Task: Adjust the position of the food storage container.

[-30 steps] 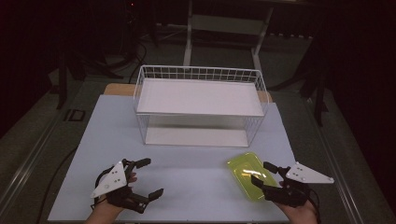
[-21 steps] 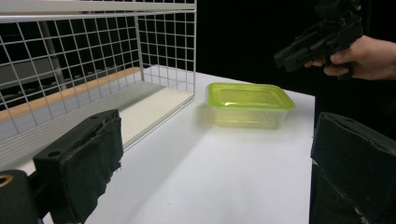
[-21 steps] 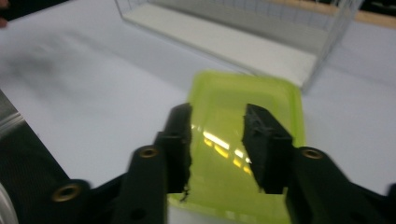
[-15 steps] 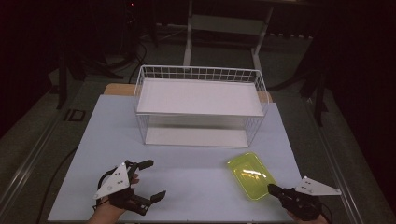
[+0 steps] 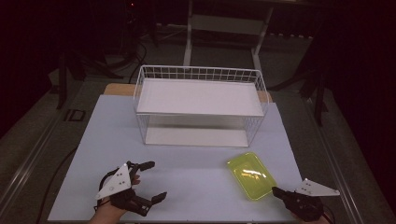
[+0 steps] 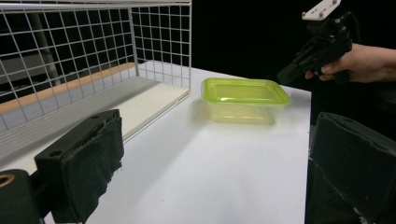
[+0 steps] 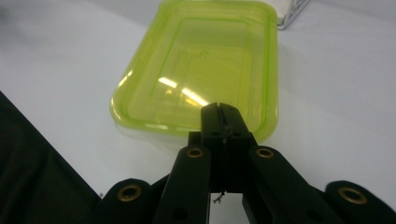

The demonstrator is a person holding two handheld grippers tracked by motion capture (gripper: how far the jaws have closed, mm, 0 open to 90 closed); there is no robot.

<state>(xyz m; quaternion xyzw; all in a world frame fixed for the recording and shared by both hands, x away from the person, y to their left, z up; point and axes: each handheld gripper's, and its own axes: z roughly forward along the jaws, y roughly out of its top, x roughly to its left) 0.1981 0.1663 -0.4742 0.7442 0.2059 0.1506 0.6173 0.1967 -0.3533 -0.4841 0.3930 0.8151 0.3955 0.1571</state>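
A shallow lime-green plastic tub point(image 5: 251, 175) was pictured lying on the white table point(image 5: 187, 186), near its front right corner and well in front of a white wire basket point(image 5: 198, 105). The right gripper point(image 7: 223, 112) was held low just behind the tub's near rim, its jaws having just been closing and now pressed flat together with nothing between them; their tips were seen over the rim in the right gripper view, though contact could not be told. In the left gripper view the same gripper point(image 6: 292, 72) was shown level and just beyond the tub's far end, apart from it. The left gripper point(image 5: 149, 182) was rested at the front left of the table, its jaws spread wide and empty.

If the tub was to be pushed, the closed tips would best be set squarely against the middle of the rim, since a light, slick tub would probably spin from an off-centre nudge. If it was to be lifted, the jaws would need to be parted again and brought over one wall.

The table's top was seen to be smooth, matt and otherwise bare, on a wooden board point(image 5: 114, 88). The room beyond was left dark, with a grey floor and black stand legs point(image 5: 65, 74) faintly made out.
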